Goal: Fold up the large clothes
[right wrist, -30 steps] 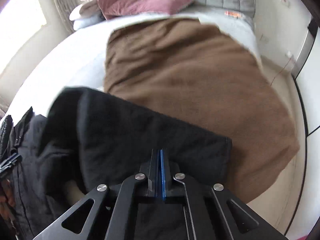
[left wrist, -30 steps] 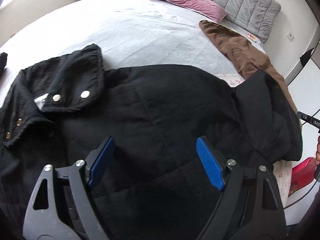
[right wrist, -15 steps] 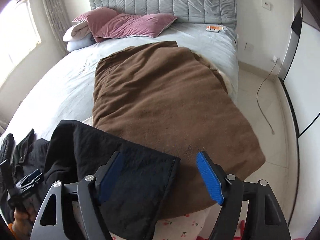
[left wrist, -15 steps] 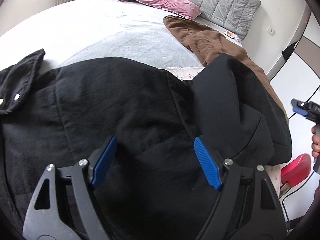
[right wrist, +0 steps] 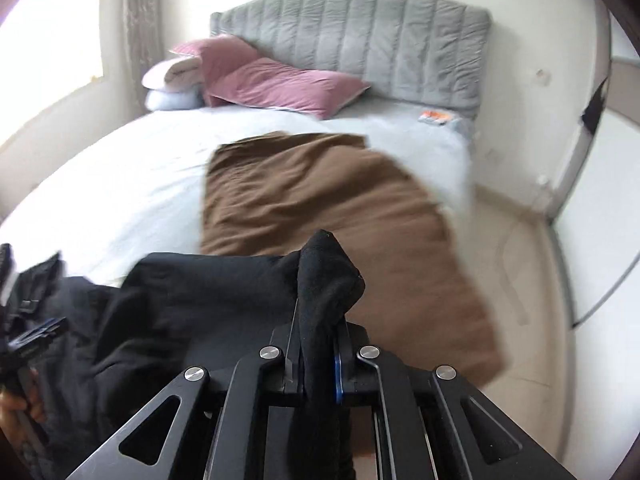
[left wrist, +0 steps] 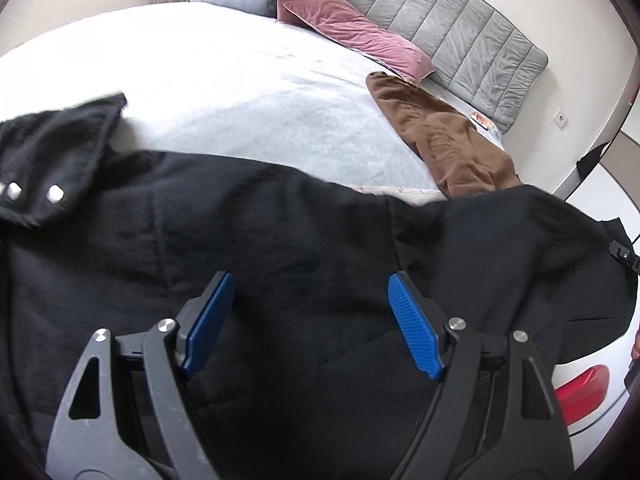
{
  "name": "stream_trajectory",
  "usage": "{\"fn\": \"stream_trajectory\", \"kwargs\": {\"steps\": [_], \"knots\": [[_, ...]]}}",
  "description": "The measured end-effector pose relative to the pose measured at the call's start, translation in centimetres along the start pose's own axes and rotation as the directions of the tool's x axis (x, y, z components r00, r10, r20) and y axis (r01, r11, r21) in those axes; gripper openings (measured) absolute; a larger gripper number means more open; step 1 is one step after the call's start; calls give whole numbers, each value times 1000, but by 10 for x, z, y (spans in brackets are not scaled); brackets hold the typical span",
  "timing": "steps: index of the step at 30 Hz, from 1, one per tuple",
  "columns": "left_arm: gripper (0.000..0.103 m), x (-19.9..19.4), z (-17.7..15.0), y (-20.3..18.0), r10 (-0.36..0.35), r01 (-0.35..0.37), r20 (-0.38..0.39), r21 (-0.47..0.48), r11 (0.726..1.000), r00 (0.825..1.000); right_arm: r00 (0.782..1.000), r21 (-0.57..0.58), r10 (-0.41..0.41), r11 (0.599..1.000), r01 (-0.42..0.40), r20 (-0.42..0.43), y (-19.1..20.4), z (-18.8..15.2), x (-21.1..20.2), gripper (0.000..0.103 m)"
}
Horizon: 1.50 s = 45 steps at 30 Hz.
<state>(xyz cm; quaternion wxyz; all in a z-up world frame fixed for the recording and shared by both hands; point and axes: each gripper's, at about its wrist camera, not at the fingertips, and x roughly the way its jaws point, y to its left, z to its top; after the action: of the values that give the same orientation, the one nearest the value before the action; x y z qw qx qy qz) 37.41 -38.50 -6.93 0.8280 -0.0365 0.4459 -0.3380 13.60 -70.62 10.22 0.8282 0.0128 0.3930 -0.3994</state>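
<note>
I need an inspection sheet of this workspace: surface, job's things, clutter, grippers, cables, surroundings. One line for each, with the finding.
Surface: bed with pale cover.
Job's things: black coat spread across the bed's near end; brown garment lies flat beyond it.
Clutter: small packet near the headboard; red object off the bed's edge.
Grippers: left gripper open above the coat; right gripper has just closed, shut on a fold of coat.
Cables: thin cable on the floor.
Surroundings: grey headboard, pink pillows, window.

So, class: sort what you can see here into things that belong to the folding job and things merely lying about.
In the job:
black jacket
right gripper, shut on the jacket's fabric
left gripper, open above the jacket

Lying about:
brown blanket
pink pillow
grey headboard
</note>
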Motion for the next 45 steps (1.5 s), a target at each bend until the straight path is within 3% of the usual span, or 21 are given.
{"fn": "stream_trajectory", "kwargs": {"steps": [1, 4, 5, 8, 10, 13, 15, 17, 18, 22, 27, 33, 40, 45], "knots": [[80, 11, -5, -2, -8, 8, -12, 8, 1000, 1000, 993, -78, -115, 990, 114, -8, 3, -1, 7, 8], [83, 29, -14, -26, 129, -127, -4, 141, 982, 992, 977, -51, -113, 993, 106, -181, 3, -15, 58, 9], [84, 31, -13, -33, 167, -163, -9, 173, 971, 986, 971, -64, -129, 991, 118, -203, 8, -21, 75, 9], [84, 25, -9, -39, 199, -192, -19, 189, 963, 980, 974, -80, -152, 987, 140, -167, 16, -32, 92, 19], [84, 11, -9, -39, 147, -139, -39, 169, 976, 988, 978, -62, -152, 988, 144, -144, 14, -32, 85, 38], [84, -13, -20, -47, 68, -59, -39, 185, 981, 997, 994, -16, -77, 997, 77, -72, 3, -31, 50, 63], [84, -14, -37, -58, 45, -25, -72, 247, 969, 996, 999, 16, 16, 1000, -15, -46, 4, -29, 26, 68], [85, 1, -53, -61, 116, -60, -169, 305, 951, 979, 991, 49, 123, 992, -120, -52, 11, -28, 8, 69], [85, -3, -58, -62, 147, -88, -165, 321, 943, 975, 982, 64, 180, 982, -176, -60, 17, -28, 0, 69], [84, -61, -61, -54, 107, -69, -150, 238, 969, 983, 939, 85, 331, 942, -324, -90, 48, -32, -38, 69], [85, -154, -67, -31, 159, -133, -116, 201, 970, 980, 918, 22, 388, 922, -388, -86, 91, -42, -95, 75], [96, -246, -89, 18, 299, -282, -68, 194, 940, 952, 879, 43, 463, 886, -462, -110, 139, -70, -159, 80], [96, -314, -128, 86, 388, -378, -98, 113, 919, 916, 830, 3, 533, 841, -540, -163, 208, -120, -205, 83], [96, -362, -162, 141, 419, -422, -103, -5, 907, 902, 804, -30, 556, 819, -573, -211, 249, -154, -217, 83]]}}
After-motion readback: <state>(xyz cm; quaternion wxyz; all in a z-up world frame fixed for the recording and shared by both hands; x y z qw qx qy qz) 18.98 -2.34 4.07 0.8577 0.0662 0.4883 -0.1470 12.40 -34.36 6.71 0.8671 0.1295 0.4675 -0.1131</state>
